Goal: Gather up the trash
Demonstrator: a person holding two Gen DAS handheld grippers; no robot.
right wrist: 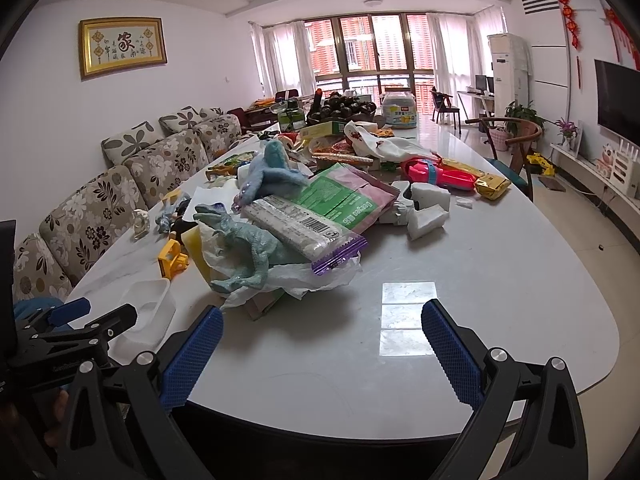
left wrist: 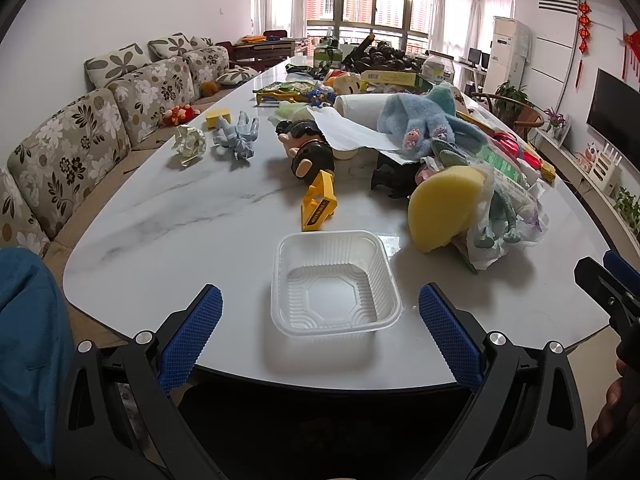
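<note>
An empty clear plastic tray (left wrist: 335,283) sits near the table's front edge, right ahead of my open left gripper (left wrist: 320,310); it also shows in the right wrist view (right wrist: 146,312). A crumpled wrapper ball (left wrist: 189,144) lies far left. A thin white plastic bag (right wrist: 292,278) lies under a grey dinosaur toy (right wrist: 248,246), beside empty snack packets (right wrist: 304,222). My right gripper (right wrist: 322,334) is open and empty above bare tabletop. The left gripper shows in the right wrist view (right wrist: 80,322), and the right gripper's tip shows in the left wrist view (left wrist: 608,280).
The white marble table (left wrist: 180,220) holds a long pile of toys, a yellow sponge (left wrist: 446,208), a yellow plastic piece (left wrist: 319,201), white foam blocks (right wrist: 426,218) and a paper roll (left wrist: 360,106). A floral sofa (left wrist: 80,152) runs along the left.
</note>
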